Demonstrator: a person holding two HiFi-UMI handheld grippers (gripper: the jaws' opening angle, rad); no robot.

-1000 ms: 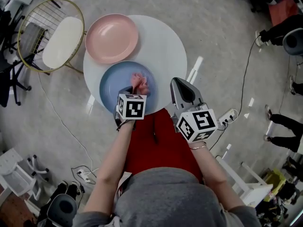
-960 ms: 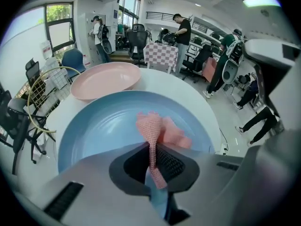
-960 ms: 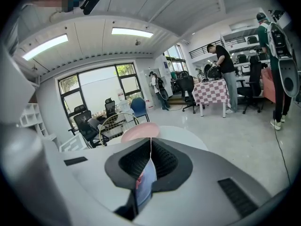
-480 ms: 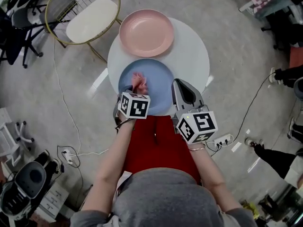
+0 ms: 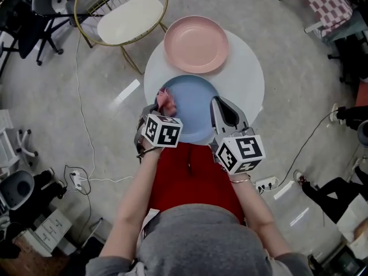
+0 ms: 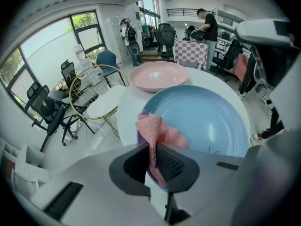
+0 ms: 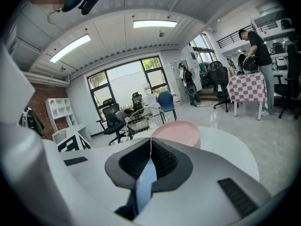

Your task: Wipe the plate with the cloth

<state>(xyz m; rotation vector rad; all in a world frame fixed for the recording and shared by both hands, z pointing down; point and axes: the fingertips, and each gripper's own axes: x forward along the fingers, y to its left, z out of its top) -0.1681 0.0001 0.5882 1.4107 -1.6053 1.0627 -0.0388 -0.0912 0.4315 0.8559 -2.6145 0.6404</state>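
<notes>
A blue plate (image 5: 195, 111) lies at the near side of the round white table (image 5: 244, 79). My left gripper (image 5: 161, 106) is shut on a pink cloth (image 5: 165, 100), which rests over the plate's left rim. In the left gripper view the cloth (image 6: 157, 133) hangs pinched between the jaws of the left gripper (image 6: 154, 147), with the blue plate (image 6: 211, 121) just beyond. My right gripper (image 5: 218, 102) is at the plate's right near edge. In the right gripper view the right gripper (image 7: 150, 150) is shut on a sliver of the blue plate's rim (image 7: 145, 182).
A pink plate (image 5: 196, 43) sits behind the blue one on the table. A gold wire chair with a white seat (image 5: 129, 16) stands left of the table. Cables and a power strip (image 5: 75, 180) lie on the floor at left.
The cloth in my left gripper has slid from the middle of the blue plate to its left rim. The head view has shifted. The right gripper stays on the plate's edge.
</notes>
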